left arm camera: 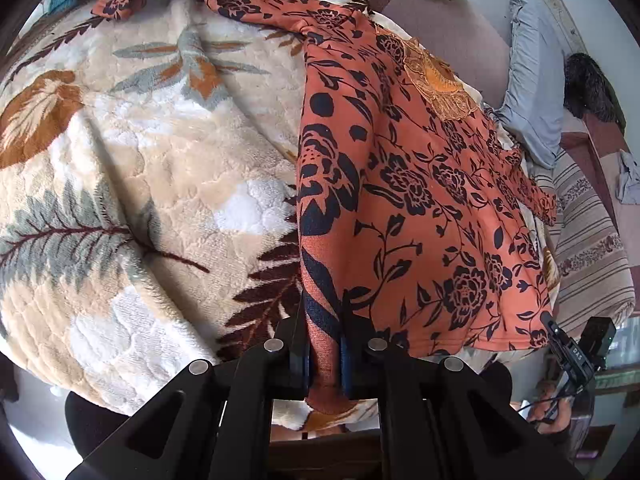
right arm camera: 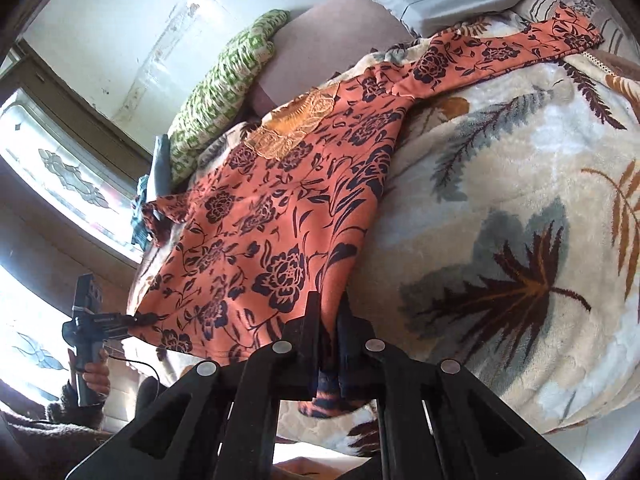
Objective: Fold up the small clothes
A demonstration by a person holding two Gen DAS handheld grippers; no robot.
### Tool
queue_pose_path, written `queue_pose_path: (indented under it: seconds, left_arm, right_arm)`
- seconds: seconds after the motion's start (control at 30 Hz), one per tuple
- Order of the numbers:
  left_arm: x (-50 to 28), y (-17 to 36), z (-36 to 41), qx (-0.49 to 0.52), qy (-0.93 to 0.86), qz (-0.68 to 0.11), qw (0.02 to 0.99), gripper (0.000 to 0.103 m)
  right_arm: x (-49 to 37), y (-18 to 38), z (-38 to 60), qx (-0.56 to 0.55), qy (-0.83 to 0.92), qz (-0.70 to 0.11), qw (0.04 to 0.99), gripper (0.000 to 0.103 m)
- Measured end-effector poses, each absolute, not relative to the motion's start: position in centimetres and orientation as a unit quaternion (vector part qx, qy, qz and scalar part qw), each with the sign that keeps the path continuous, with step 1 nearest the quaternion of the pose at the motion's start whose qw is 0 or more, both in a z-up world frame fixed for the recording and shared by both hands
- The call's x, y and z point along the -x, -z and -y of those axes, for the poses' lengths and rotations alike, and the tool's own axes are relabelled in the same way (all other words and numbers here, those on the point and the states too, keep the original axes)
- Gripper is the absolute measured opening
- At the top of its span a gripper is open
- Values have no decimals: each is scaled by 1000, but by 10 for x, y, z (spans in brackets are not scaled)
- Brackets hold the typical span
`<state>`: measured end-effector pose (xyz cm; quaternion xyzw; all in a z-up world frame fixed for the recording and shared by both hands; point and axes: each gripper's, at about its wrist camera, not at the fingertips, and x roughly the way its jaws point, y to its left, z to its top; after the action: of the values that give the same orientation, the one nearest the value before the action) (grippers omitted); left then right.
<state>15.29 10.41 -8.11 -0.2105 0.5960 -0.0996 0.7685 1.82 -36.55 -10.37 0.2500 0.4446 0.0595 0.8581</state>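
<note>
Both the left gripper [left arm camera: 325, 354] and right gripper [right arm camera: 329, 354] clench the near hem corners of an orange floral top [left arm camera: 420, 184], lifting it off the blanket [left arm camera: 140, 160], probably to fold it.

A garment [left arm camera: 420, 200] lies spread on a blanket [left arm camera: 140, 160] covering a bed. Each gripper, left [left arm camera: 325, 344] and right [right arm camera: 329, 344], pinches a near hem corner. Pillows [right arm camera: 224, 84] sit behind.

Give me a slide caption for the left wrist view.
Left gripper shut on the hem of an orange floral garment spread over a leaf-patterned blanket.
</note>
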Motion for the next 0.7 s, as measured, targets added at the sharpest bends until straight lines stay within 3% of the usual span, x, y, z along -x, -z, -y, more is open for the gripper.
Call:
queue_pose_path:
  seconds: [0.17,0.3,0.43,0.47,0.53,0.7]
  left_arm:
    - [-157,118,-110,195,60,-639,742,14]
    - [-152,94,-121,177,95,-615,762,26]
    - [-148,52,-137,141,98,-573,801,29]
    - [-152,41,-140,139,94,-561,811,32]
    - [-171,23,-141,130,73,-538,830,54]
    - [-247,17,-129,146,26,-522,840,58]
  right_arm:
    - [-31,150,375,-229,5,-514,827,4]
    - [-37,142,383,-236,0,-503,831,10]
    - [-45,112,418,-246,30,-461,852,24]
    - [-49,105,431,-253,41,-448,856,27]
    - [-61,94,456,-263,65,-428,862,28]
    - [-116,77,485,-264,86,-404,871,32]
